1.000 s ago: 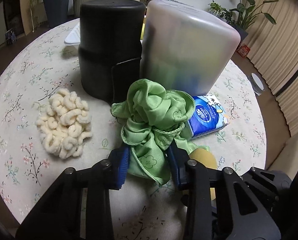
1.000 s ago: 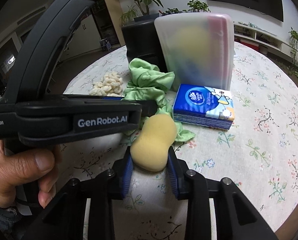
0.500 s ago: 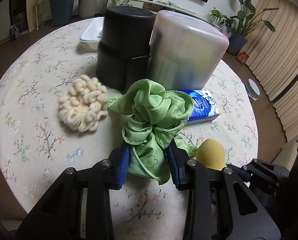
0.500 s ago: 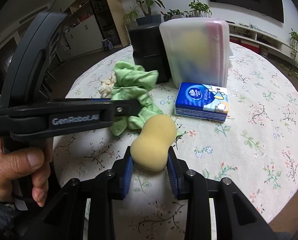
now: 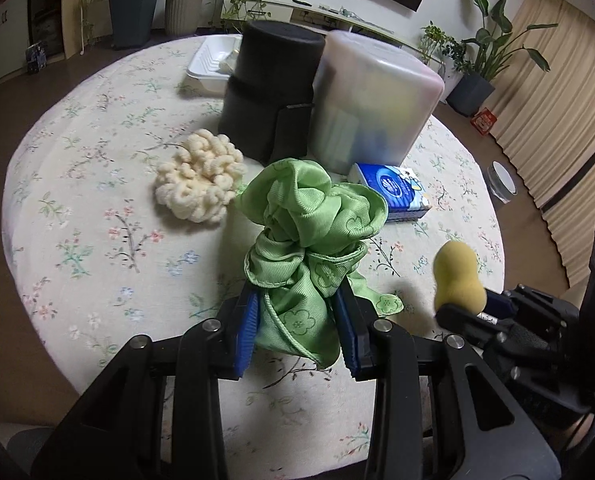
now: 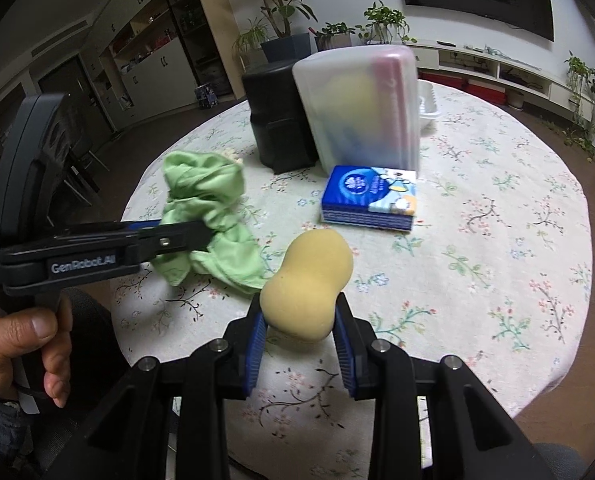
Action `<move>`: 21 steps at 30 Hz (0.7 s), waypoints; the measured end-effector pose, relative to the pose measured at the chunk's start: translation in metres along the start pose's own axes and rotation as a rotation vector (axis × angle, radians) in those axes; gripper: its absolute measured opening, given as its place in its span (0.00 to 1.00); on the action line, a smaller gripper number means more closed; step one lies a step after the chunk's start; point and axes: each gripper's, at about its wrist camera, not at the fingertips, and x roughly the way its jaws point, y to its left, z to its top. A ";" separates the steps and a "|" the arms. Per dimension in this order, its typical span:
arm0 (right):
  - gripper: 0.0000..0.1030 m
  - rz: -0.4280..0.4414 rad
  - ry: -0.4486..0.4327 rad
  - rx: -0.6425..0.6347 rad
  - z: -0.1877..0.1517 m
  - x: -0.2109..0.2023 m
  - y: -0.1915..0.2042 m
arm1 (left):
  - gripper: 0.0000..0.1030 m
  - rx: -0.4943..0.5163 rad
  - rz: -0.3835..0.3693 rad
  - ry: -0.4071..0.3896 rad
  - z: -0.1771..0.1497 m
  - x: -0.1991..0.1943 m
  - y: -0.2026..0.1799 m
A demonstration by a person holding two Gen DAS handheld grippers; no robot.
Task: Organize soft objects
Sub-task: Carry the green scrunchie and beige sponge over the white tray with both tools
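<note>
My left gripper (image 5: 297, 324) is shut on a crumpled green cloth (image 5: 309, 240) and holds it above the round table; the cloth (image 6: 205, 208) also shows in the right wrist view. My right gripper (image 6: 299, 334) is shut on a yellow peanut-shaped sponge (image 6: 307, 284), lifted off the table; the sponge (image 5: 457, 280) shows at the right of the left wrist view. A cream looped scrubber (image 5: 197, 176) lies on the tablecloth left of the cloth. A blue tissue pack (image 5: 393, 192) lies in front of the frosted plastic box (image 5: 373, 100).
A black round container (image 5: 269, 84) stands beside the frosted box at the table's back. A white tray (image 5: 213, 60) sits behind them. The floral tablecloth (image 6: 497, 220) covers the round table. Potted plants and a floor stand beyond the table edge.
Both grippers have risen and pulled back from the boxes, carrying the green cloth and the sponge up off the table. The grippers have moved apart sideways.
</note>
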 end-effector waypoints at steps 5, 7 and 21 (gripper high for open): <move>0.33 -0.027 -0.017 0.011 0.004 -0.010 -0.009 | 0.31 -0.019 0.016 -0.009 0.004 -0.011 0.013; 0.33 -0.041 -0.025 0.016 0.006 -0.017 -0.016 | 0.31 -0.029 0.018 -0.017 0.007 -0.015 0.019; 0.33 -0.162 -0.080 0.037 0.058 -0.037 -0.082 | 0.31 -0.070 0.074 -0.065 0.064 -0.029 0.068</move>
